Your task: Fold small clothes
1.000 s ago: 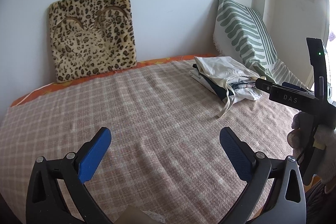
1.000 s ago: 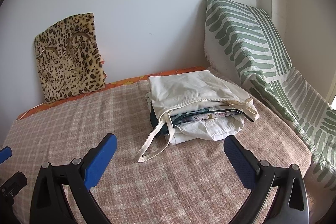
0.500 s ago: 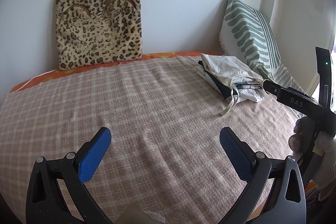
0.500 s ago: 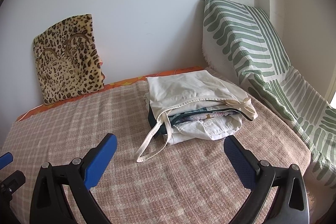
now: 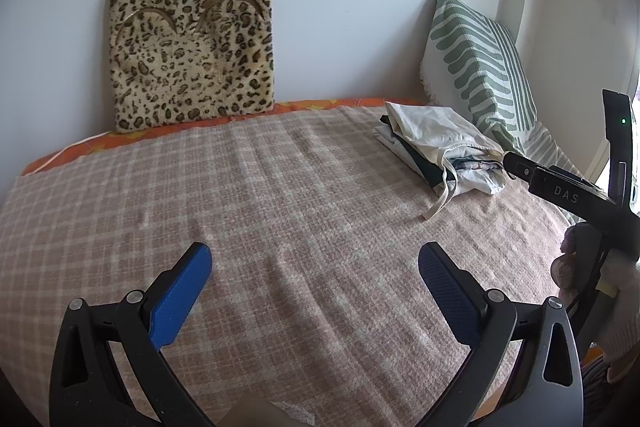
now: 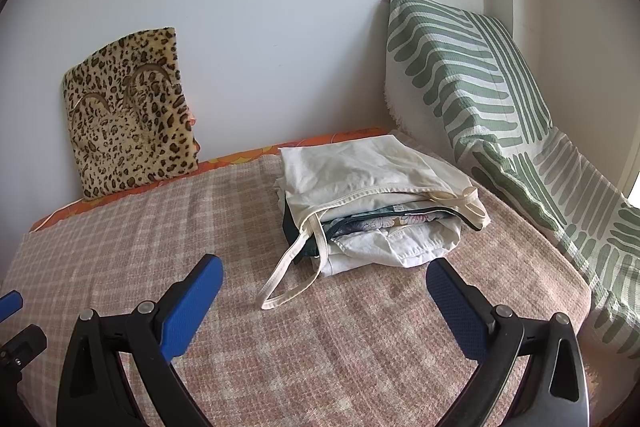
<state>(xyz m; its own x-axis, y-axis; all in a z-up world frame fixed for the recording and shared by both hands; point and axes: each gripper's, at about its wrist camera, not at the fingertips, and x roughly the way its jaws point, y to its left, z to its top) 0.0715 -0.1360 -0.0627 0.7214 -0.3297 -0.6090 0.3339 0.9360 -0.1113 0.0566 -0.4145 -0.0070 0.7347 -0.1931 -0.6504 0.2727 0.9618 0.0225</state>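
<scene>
Left gripper (image 5: 314, 273) swung left, cream clothes pile (image 6: 376, 199) folded

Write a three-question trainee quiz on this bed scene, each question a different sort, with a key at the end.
1. True or false: the right gripper is shut on the loose strap of the cloth bag.
2. Multiple choice: what leans on the wall at the far left of the blanket? A) a leopard-print cushion B) a wooden chair C) a stack of books
3. Fill in: the folded clothes are tucked inside the ____.

Key
1. False: both its fingers stand wide apart above the blanket, short of the strap. The left gripper is open too.
2. A
3. cloth bag, which lies beside the green-striped pillow.
</scene>
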